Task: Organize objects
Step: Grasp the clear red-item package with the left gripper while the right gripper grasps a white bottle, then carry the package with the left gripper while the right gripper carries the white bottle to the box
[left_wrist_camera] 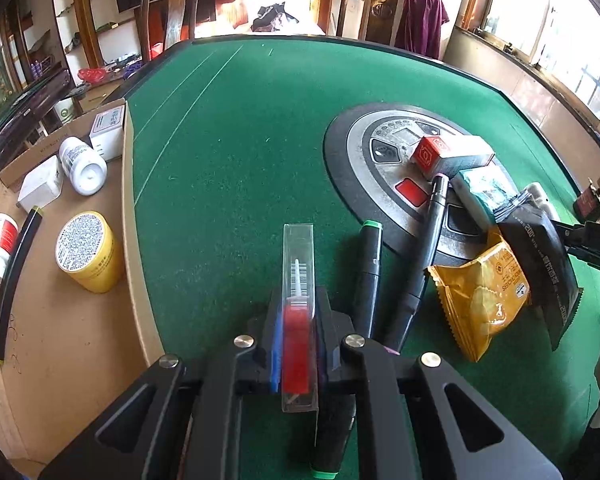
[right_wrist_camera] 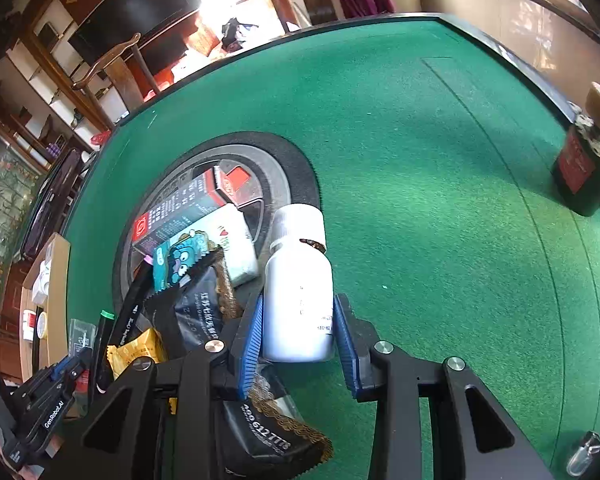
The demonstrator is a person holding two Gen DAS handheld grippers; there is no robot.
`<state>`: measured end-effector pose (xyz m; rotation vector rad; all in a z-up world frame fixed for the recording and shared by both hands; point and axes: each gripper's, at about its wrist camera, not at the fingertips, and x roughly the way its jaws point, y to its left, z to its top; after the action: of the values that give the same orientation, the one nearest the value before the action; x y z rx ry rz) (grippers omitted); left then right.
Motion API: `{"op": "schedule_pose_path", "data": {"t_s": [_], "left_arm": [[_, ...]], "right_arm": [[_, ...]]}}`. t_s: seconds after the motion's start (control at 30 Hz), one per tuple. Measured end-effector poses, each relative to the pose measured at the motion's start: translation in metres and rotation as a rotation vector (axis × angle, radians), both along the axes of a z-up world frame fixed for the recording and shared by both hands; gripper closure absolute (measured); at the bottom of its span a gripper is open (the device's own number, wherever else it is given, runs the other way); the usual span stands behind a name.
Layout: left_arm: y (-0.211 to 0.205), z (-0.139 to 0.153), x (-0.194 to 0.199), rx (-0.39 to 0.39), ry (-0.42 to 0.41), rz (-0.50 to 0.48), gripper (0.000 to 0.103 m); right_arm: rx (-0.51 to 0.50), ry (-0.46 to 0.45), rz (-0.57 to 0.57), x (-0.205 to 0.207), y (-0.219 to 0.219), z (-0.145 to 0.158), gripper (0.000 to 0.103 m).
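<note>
Plainly, the left tool (left_wrist_camera: 298, 320) is clamped on a clear slim case (left_wrist_camera: 299, 280) holding a red tube, above the green tabletop (left_wrist_camera: 240, 128). The right tool (right_wrist_camera: 300, 334) straddles a lying white bottle (right_wrist_camera: 300, 288), its blue pads not yet pressing. Nearby, a black packet (right_wrist_camera: 260, 436) reads "612 7778"; the left tool's body reads "GenRobot.AI".

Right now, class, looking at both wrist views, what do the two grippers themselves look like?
Both grippers are matte black, with angular linkage arms pinned by round silver bolts. The left gripper and right gripper each carry ribbed blue pads inside the fingers. White lettering, "GenRobot.AI", runs along the left gripper's side.
</note>
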<state>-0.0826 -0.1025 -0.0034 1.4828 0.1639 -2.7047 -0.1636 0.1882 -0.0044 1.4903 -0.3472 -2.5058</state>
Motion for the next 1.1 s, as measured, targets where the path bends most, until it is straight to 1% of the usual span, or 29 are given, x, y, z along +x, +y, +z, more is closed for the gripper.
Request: {"op": "schedule_pose_path", "data": {"t_s": [0.1, 0.23, 0.3, 0.37, 0.47, 0.57, 0.67, 0.87, 1.1], "left_arm": [[-0.003, 0.004, 0.003, 0.017, 0.026, 0.005, 0.091], [-0.006, 0.012, 0.008, 0.037, 0.071, 0.016, 0.091], [-0.004, 0.018, 0.011, 0.018, 0.102, 0.02, 0.091], [0.0, 0.025, 0.016, -0.021, 0.152, 0.029, 0.091], [0.008, 0.032, 0.02, -0.068, 0.201, 0.026, 0.091], [0.015, 0.033, 0.022, -0.104, 0.21, 0.006, 0.091], [0.022, 0.034, 0.022, -0.136, 0.218, -0.008, 0.09], [0.033, 0.041, 0.032, -0.209, 0.288, -0.01, 0.09], [0.039, 0.049, 0.041, -0.265, 0.358, -0.003, 0.09]], "right_arm": [[-0.009, 0.04, -0.02, 0.009, 0.008, 0.011, 0.067], [0.013, 0.142, -0.03, 0.028, 0.006, 0.036, 0.066], [-0.014, 0.187, 0.0, 0.039, 0.0, 0.047, 0.066], [-0.038, 0.221, 0.046, 0.049, -0.01, 0.055, 0.066], [-0.041, 0.237, 0.124, 0.061, -0.033, 0.058, 0.066], [-0.037, 0.225, 0.186, 0.066, -0.055, 0.052, 0.066], [-0.027, 0.212, 0.227, 0.072, -0.069, 0.045, 0.066], [-0.005, 0.22, 0.266, 0.079, -0.083, 0.041, 0.066], [0.028, 0.25, 0.279, 0.084, -0.09, 0.043, 0.066]]}}
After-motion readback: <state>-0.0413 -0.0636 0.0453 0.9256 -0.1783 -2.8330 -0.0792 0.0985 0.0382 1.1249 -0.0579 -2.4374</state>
